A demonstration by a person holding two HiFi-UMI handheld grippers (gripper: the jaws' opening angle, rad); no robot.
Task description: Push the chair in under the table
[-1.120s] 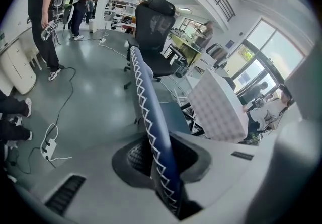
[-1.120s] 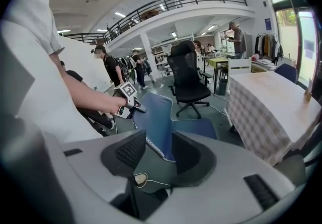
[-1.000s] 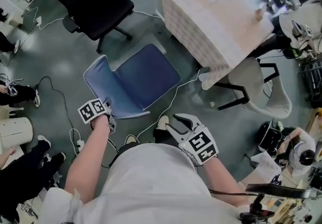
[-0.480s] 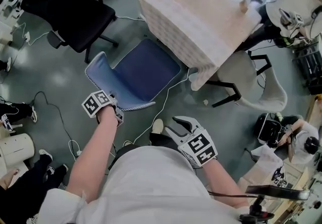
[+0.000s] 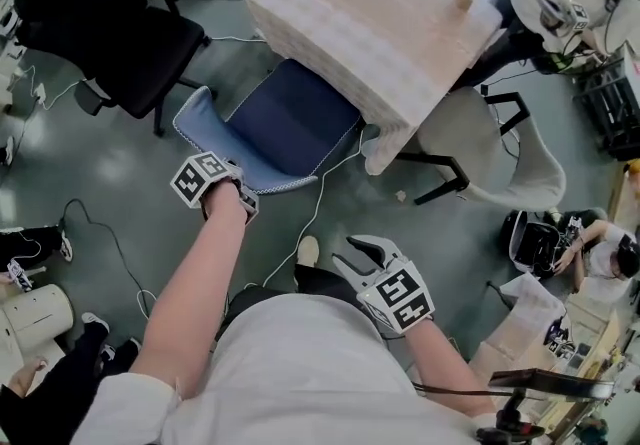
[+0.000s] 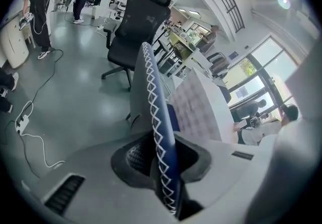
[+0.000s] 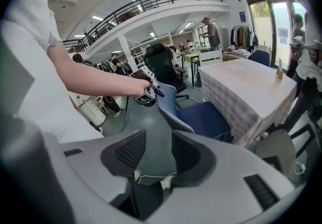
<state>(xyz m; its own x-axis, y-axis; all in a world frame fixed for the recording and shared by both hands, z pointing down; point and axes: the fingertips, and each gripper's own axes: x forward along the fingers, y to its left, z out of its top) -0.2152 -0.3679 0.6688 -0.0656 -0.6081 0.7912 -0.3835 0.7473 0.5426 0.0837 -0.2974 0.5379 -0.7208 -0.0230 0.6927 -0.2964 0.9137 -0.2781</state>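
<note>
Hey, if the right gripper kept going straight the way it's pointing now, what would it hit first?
Probably the grey floor, near the white cable seen between the right gripper's open, empty jaws. The blue chair sits further on, though depth is unclear.

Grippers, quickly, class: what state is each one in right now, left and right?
Left gripper: closed on the blue chair's backrest.
Right gripper: open, holding nothing.

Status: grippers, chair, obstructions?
Left gripper shut on blue chair backrest. Right gripper open, empty. Seat partly under table. White cable on floor beside chair.
</note>
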